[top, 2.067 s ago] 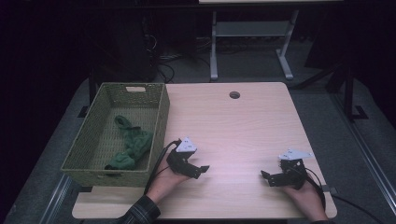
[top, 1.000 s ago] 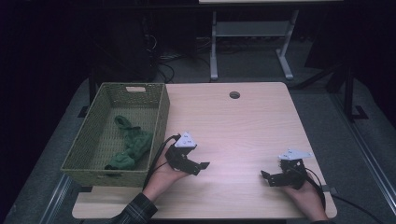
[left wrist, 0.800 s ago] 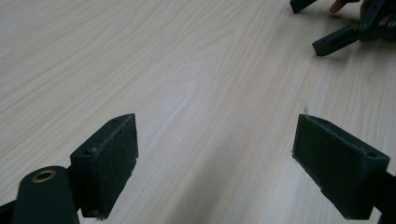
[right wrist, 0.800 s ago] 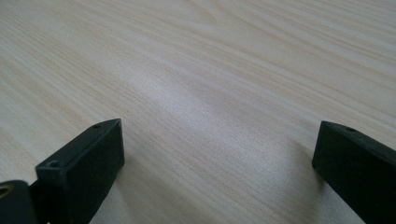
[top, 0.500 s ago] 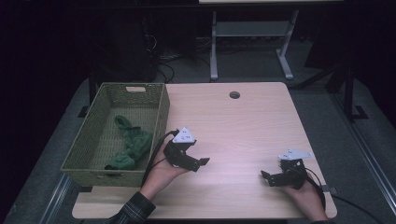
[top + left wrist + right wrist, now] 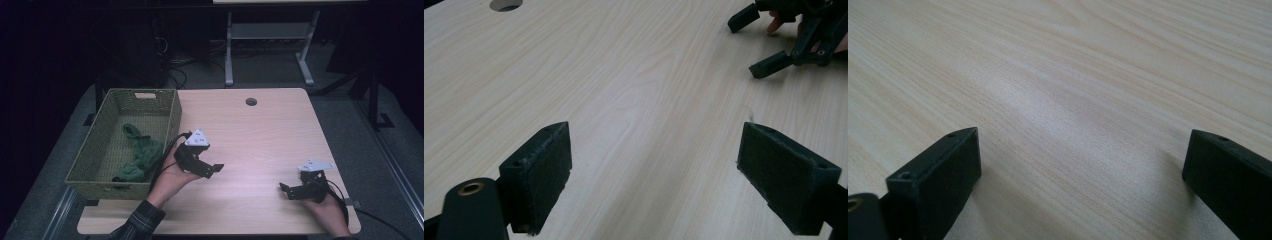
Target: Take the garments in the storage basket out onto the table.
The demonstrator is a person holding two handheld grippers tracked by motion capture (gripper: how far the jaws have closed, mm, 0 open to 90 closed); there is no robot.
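A person's left hand holds my left gripper (image 6: 214, 169) above the wooden table (image 6: 260, 130), just right of a green woven basket (image 6: 172, 112). Its jaws stand wide open with only bare tabletop between them (image 6: 654, 175). A crumpled green cloth (image 6: 140, 155) lies inside the basket. Near the front right corner of the table, my right gripper (image 6: 286, 190) rests low, held by the right hand. It is open too, with nothing between its jaws (image 6: 1083, 170). The right gripper (image 6: 789, 45) also appears far off in the left gripper view.
A round cable hole (image 6: 251, 101) sits near the table's far edge. Behind the table stand a white frame (image 6: 265, 35) and cables on a dark floor. Each gripper trails a black cable toward the front edge.
The left gripper has risen and drifted a little away from the person, staying open. The right gripper has not moved.
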